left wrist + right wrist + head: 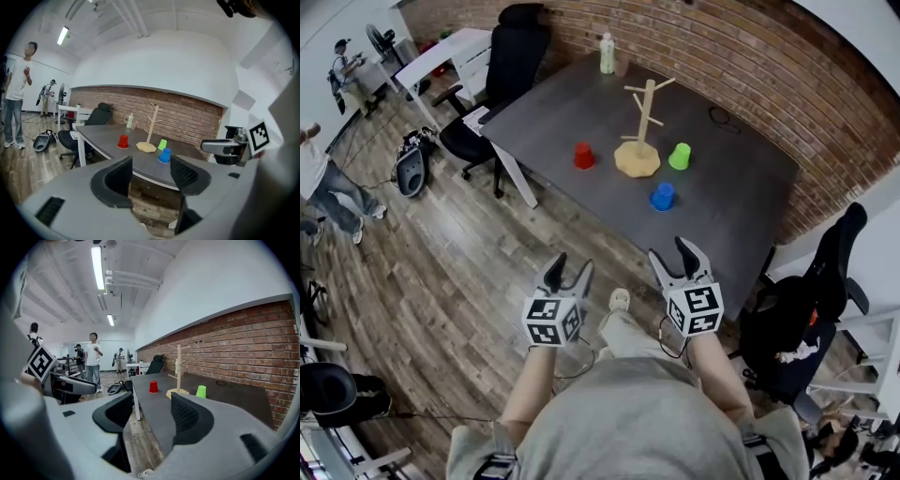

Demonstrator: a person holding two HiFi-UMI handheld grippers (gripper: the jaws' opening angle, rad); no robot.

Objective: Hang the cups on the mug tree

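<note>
The left gripper (570,266) hangs over the wooden floor (441,281), short of the table's near edge; its jaws stand apart with nothing between them but a view through to the floor and the table edge. On the dark grey table (741,187) the red cup (583,156) sits mouth down toward the left end, a little in from the near edge. A bottle (607,53) stands at the far left corner. The wooden mug tree (639,131) stands upright about mid-table, just right of the red cup. The blue cup (663,196) sits mouth down just beside the tree's base, on the side toward the near edge, and the green cup (680,156) sits mouth down just right of the base. All three cups rest on the tabletop, apart from each other. A black cable (724,119) lies near the far edge. The right gripper (672,253) hangs at the table's near edge, well apart from the cups, its fingers released and empty.
</note>
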